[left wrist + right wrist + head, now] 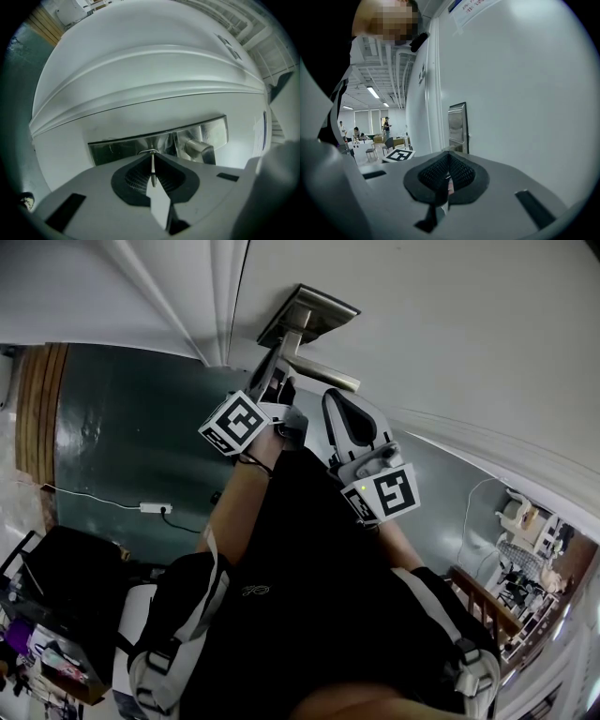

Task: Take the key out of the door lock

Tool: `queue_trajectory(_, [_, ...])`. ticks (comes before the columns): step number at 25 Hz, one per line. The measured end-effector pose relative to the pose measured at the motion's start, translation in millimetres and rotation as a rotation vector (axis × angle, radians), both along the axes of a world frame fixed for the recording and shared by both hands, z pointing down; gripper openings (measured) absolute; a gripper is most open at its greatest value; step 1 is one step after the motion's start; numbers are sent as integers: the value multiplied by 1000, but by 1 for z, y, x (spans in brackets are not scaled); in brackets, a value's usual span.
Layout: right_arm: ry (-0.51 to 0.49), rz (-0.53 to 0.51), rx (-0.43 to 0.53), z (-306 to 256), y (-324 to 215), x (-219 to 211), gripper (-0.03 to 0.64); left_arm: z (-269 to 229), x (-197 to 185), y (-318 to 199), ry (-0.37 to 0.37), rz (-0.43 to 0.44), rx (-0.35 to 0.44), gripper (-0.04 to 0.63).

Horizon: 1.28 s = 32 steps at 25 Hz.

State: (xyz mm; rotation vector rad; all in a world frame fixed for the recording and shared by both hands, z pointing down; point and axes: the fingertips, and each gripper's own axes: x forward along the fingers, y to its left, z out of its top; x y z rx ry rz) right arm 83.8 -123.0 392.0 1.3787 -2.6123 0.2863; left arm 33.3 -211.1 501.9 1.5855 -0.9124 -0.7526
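Background: white door (pixel 450 343) with a metal lock plate (pixel 126 147) and handle (pixel 197 149).
Key (pixel 153 161): in the plate's lock, edge-on, at 12 o'clock from your left jaws.
Left gripper (pixel 153 176): you have it nearly closed, pads pinching the key.
Right gripper (pixel 448 161): at 4 o'clock of your left gripper in the head view, jaws together, holding nothing.

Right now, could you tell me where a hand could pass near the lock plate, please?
The door face beyond the lock plate, away from the frame mouldings, is bare. In front of the plate it is crowded: the left gripper grips the key, the right gripper close beside.
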Motion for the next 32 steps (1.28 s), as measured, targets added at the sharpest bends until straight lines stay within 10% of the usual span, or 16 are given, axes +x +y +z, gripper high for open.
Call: queue_trajectory(32, [-7, 4, -5, 2, -10, 1, 8, 4, 0, 0, 118, -100, -34, 38])
